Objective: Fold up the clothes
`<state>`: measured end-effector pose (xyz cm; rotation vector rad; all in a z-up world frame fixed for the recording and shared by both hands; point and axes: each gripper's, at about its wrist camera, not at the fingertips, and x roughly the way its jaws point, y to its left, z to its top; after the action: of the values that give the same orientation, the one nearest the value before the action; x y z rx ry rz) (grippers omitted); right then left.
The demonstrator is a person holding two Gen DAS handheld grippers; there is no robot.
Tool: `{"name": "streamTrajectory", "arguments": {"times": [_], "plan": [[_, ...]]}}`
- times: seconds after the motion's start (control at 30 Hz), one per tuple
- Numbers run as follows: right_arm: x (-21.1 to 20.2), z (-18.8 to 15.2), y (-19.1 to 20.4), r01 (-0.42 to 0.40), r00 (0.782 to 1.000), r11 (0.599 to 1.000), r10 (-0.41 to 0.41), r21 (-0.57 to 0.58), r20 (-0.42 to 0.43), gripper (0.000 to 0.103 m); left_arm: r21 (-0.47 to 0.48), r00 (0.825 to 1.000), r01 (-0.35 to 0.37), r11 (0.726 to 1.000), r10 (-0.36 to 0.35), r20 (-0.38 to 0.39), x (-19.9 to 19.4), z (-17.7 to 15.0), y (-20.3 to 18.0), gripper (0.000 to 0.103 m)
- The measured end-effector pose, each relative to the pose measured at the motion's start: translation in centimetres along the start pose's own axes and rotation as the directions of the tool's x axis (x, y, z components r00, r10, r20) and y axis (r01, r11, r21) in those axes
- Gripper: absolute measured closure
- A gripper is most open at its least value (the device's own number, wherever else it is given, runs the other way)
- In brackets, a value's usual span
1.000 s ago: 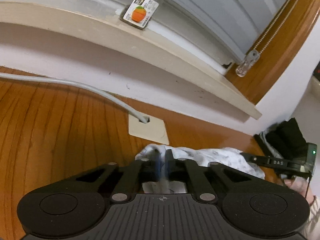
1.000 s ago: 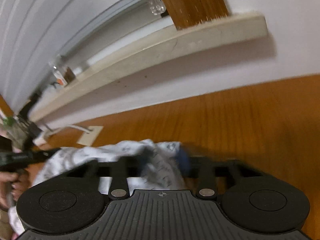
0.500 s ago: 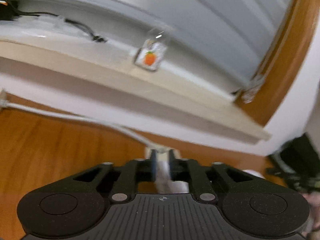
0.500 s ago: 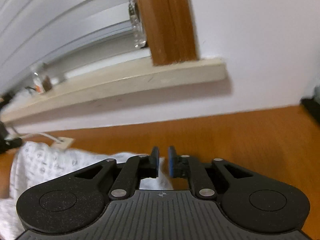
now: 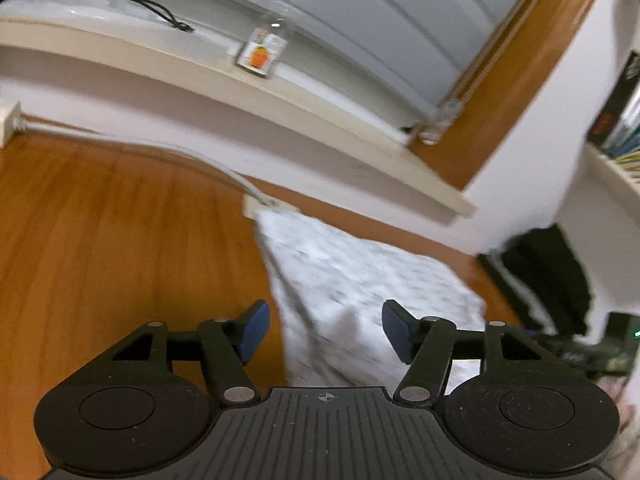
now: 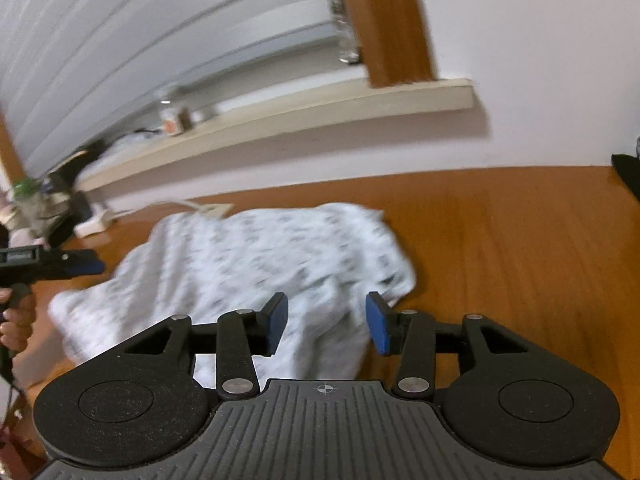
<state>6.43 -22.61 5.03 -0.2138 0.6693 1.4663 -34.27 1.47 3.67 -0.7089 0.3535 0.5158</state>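
- The white patterned garment [image 6: 256, 264] lies in a loose, partly doubled heap on the wooden tabletop [image 6: 500, 240], its far edge near the pale cable plate [image 5: 256, 206] by the wall below the window ledge [image 5: 280, 112].
- The left tongs [image 5: 324, 330] have just been opening and now stand spread; cloth lies ahead of and below them, but the blue pads press on nothing.
- The right tongs [image 6: 326, 322] have likewise just been opening and stand apart — the garment's near fold sits under the gap, untouched by either pad.
- In the right wrist view the left tongs show at the garment's left side, with the person's hand [image 6: 16, 320] on the handle.
- My reading: a fold has been laid and let go, and the step in hand is choosing the next pair of grips.
- To do it well, I would pick two matching points on one edge — corners rather than mid-cloth — so the fabric lifts flat.
- Pinch a single layer or the whole stack on purpose; the bunched right end [image 6: 384, 240] could hide extra layers.
- Carry both sides over together and level, keeping the cloth lightly taut between them.
- Watch the grey cable [image 5: 192, 152] and its plate: the far edge could snag there.
- Both views are blurred, so the exact hems and seams cannot be made out.
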Motion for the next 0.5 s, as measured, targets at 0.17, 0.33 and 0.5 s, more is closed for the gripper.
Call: {"name": "streamTrajectory", "arguments": {"times": [0.17,0.33,0.5], "plan": [[0.6,-1.4,1.7,-0.005,1.000,0.999,0.004,-0.042,-0.028,0.059,0.047,1.000,-0.015,0.999,0.016,-0.019,0.1,-1.0,-1.7,0.039],[1.0,-2.4,1.5,-0.029,0.999,0.999,0.027,-0.043,-0.046,0.099,0.082,0.999,-0.029,0.996,0.032,-0.035,0.7,-1.9,-2.1,0.082],[-3.0,-2.0,0.2,-0.032,0.998,0.999,0.032,0.005,0.057,0.100,0.085,0.997,-0.062,0.994,0.058,0.055,-1.2,-2.4,-2.0,0.102]]}}
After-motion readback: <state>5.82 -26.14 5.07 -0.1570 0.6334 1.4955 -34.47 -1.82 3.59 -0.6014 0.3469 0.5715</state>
